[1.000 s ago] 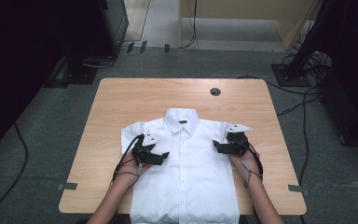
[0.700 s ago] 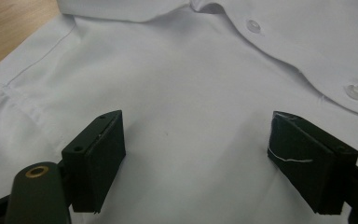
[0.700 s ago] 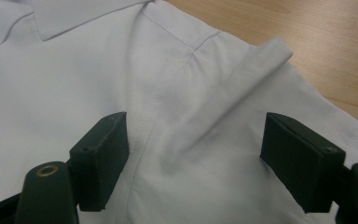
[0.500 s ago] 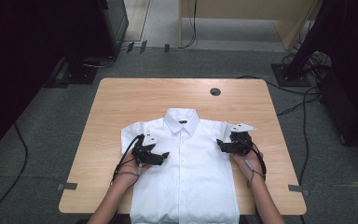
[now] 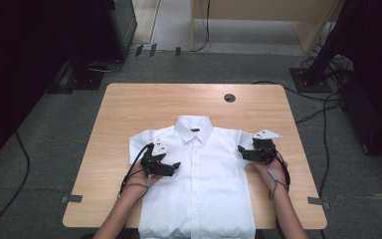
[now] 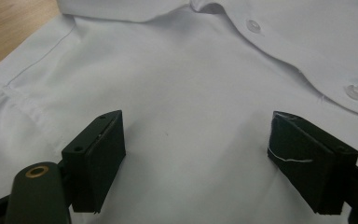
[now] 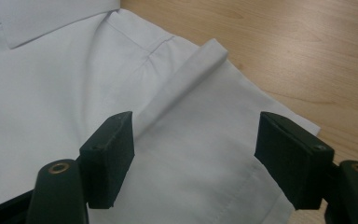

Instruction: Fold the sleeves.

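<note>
Over the white shirt (image 5: 199,174) – both tongs spread, right tongs (image 7: 193,154) just narrowing, straddling its folded sleeve edge

No lettering, label, brand, number or sign can be read on anything here.

Light wooden surface (image 5: 129,114), rounded corners, with a round cable hole (image 5: 230,98) near its far edge. Grey carpet floor (image 5: 54,124) all around. Black cables (image 5: 323,129) trail across the floor at right. Dark equipment stands at far left (image 5: 87,74) and far right (image 5: 311,79). Pale wooden furniture (image 5: 258,22) stands beyond. Even overhead light; both sides fall into shadow.
</note>
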